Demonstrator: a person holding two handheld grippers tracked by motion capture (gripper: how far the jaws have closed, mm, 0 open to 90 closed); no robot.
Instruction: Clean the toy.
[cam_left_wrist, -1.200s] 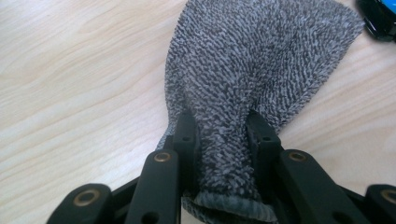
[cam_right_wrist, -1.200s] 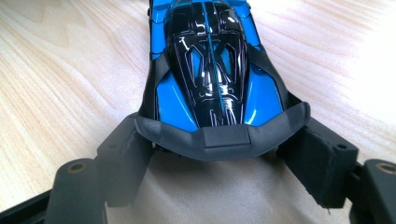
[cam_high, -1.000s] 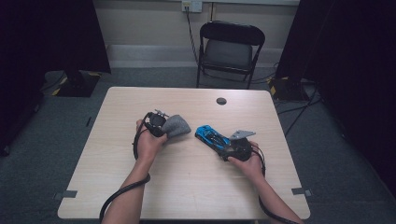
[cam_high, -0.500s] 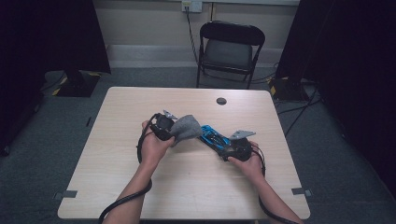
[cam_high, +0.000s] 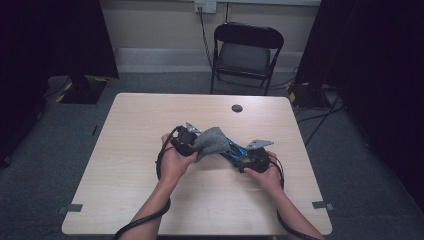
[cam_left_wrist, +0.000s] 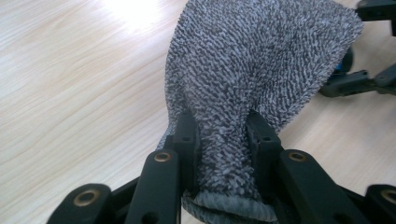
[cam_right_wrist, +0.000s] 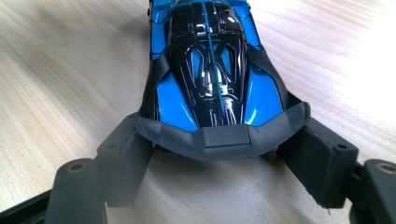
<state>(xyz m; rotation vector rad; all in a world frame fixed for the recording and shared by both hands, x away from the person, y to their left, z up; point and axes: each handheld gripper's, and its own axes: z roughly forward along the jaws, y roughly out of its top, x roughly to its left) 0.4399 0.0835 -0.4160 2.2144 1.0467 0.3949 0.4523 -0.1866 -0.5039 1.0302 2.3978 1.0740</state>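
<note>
Two grippers are held over the middle of the wooden table (cam_high: 125, 170). A grey fuzzy cloth (cam_left_wrist: 261, 70) is pinched tight in the left gripper (cam_left_wrist: 222, 135), with its black jaws pressed on both sides of the bunched fabric. In the high view, the cloth (cam_high: 210, 141) is seen just at 3 o'clock of the left gripper (cam_high: 192, 144) and is draped over the front of the blue toy race car (cam_high: 234, 149). The car (cam_right_wrist: 210, 70) is gripped at its rear end by the right gripper (cam_right_wrist: 219, 156), whose jaws are set wide around it. A small dark round thing (cam_high: 237, 108) is seen at 12 o'clock, well apart. A black folding chair (cam_high: 245, 55) is placed behind the table.
</note>
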